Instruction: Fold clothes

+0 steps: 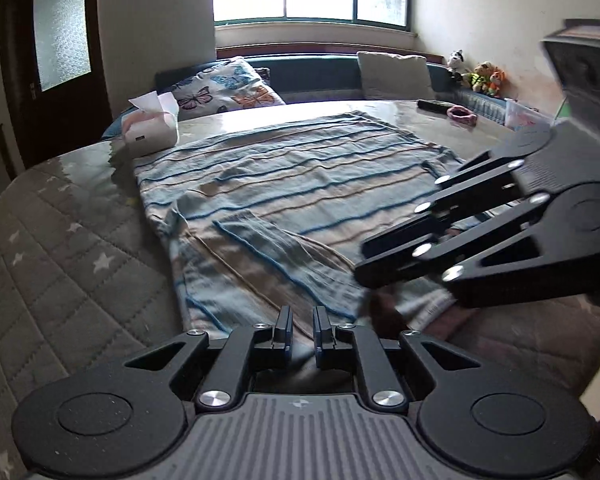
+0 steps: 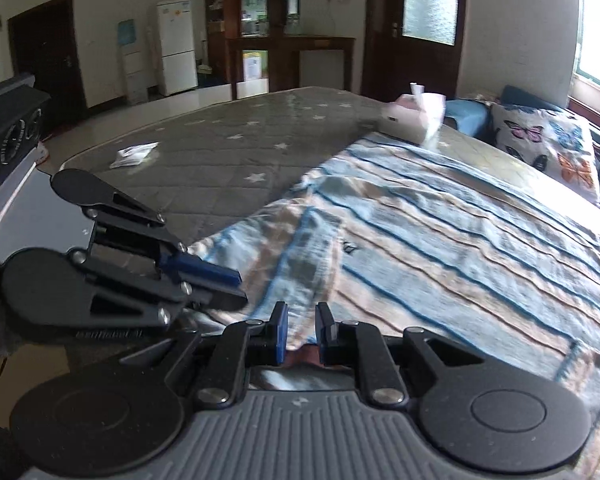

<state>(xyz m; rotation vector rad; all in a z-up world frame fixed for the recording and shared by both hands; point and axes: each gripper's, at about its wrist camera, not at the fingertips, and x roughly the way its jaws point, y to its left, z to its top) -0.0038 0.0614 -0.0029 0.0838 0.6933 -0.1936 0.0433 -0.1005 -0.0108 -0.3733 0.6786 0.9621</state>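
A blue, beige and white striped shirt lies spread on the grey star-quilted table cover; it also shows in the right wrist view. One sleeve is folded in over the body. My left gripper sits at the shirt's near edge, jaws nearly closed with cloth between them. My right gripper is at the same near edge, just to the right, jaws nearly closed on cloth. Each gripper appears in the other's view: the right one, the left one.
A white tissue box stands at the shirt's far left corner. A remote and a pink ring lie at the far right. A white packet lies on the cover. Butterfly cushion and bench beyond.
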